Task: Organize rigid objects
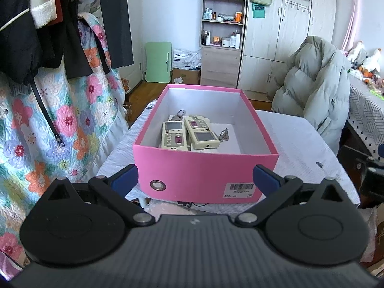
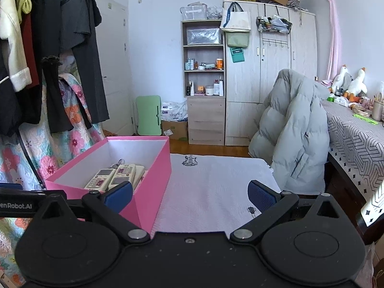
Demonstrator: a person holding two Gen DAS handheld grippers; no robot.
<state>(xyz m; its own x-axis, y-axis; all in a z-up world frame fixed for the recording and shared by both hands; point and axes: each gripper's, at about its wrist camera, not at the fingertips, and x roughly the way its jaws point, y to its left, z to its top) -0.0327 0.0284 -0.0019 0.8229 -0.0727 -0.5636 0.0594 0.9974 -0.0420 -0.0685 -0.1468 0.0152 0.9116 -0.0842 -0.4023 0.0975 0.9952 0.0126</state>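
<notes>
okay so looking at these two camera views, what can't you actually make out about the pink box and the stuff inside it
- Left wrist view: the near wall of the pink box hides the remotes' lower ends.
- Left wrist view: keys partly tucked behind a remote, so no count.
- Left wrist view: barcode label text too small.
- Right wrist view: left finger blocks the box's near corner.

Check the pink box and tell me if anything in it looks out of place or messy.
Nothing looks damaged or spilled. In the pink box, the two remotes lie side by side, facing opposite ways and resting partly on something pale beneath. Keys sit loose behind them and to their right. Both grippers are open, holding nothing.
</notes>
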